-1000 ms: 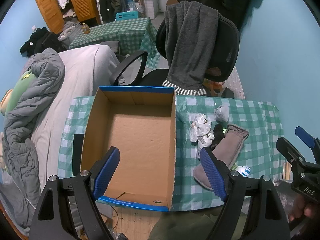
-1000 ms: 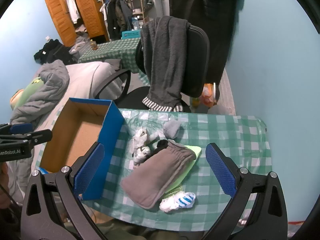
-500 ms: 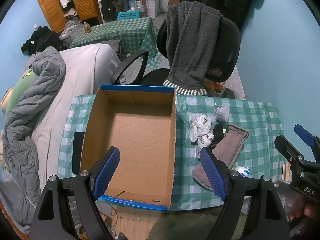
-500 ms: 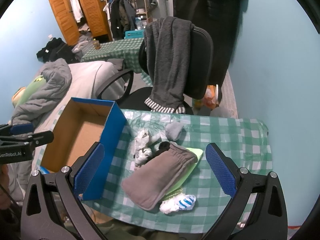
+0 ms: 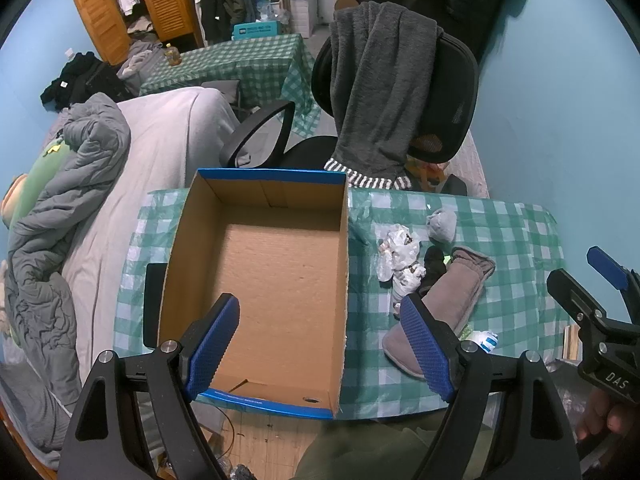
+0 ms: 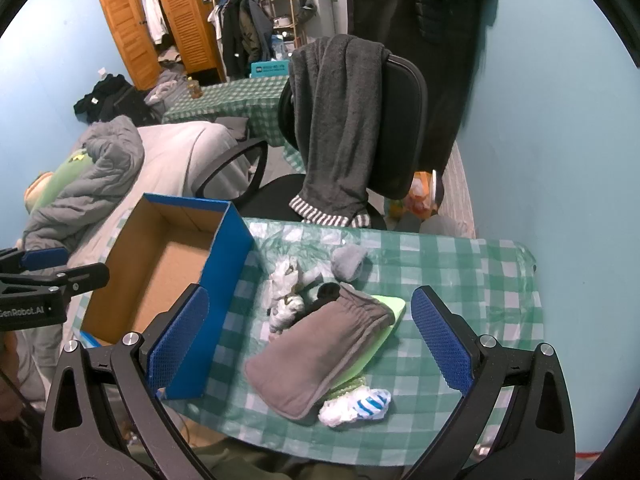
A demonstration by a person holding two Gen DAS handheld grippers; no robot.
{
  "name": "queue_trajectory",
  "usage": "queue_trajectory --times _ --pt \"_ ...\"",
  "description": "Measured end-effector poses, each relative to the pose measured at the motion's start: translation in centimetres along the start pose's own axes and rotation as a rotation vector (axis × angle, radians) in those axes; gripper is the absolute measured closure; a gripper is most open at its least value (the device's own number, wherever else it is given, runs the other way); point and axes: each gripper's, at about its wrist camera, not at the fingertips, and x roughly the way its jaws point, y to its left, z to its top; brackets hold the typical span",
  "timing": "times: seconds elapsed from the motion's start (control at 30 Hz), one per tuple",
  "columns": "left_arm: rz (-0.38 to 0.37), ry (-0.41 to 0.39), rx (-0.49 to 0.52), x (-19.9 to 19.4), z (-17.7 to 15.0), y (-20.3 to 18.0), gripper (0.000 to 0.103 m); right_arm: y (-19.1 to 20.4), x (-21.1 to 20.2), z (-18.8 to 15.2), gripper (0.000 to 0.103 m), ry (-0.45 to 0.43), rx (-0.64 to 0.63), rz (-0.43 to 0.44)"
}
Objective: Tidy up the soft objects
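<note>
An empty cardboard box (image 5: 272,280) (image 6: 160,264) with blue outer walls sits on the left of the green checked table (image 5: 516,224) (image 6: 472,280). To its right lie a long grey fleece pouch (image 6: 320,352) (image 5: 448,304) on a light green cloth (image 6: 390,308), a white-and-grey crumpled bundle (image 6: 286,292) (image 5: 400,256), a small grey ball (image 6: 348,262) (image 5: 442,224), a small black item (image 6: 328,291) and a white-and-blue striped sock (image 6: 356,406) (image 5: 486,338). My left gripper (image 5: 320,344) hangs open above the box's near end. My right gripper (image 6: 308,344) hangs open above the pouch.
A black office chair (image 6: 396,128) with a dark grey garment (image 5: 380,92) draped over it stands behind the table. A bed with a grey duvet (image 5: 60,216) lies to the left. The blue wall (image 6: 540,140) bounds the right side. A dark flat item (image 5: 154,304) lies left of the box.
Both views have shifted only slightly; the right wrist view has crept a little higher and nearer. Nothing on the table has moved and both grippers stay open.
</note>
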Motion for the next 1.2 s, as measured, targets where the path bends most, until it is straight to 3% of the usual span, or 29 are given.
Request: queue_trajectory --times 0.5,0.9,1.2 --pt "-0.021 0.025 0.03 0.6 -0.7 -1.3 0.019 -1.1 0.1 -0.8 0.002 0.027 0.041 -0.021" --pt "-0.03 0.091 0.139 4.0 -1.6 -4.8 0.019 -6.0 2.2 -4.3 0.002 0.135 0.177 -0.059" --pt "-0.055 0.138 0.214 6.5 -2.9 -7.5 0.019 -7.3 4.5 -7.1 0.002 0.216 0.237 -0.063"
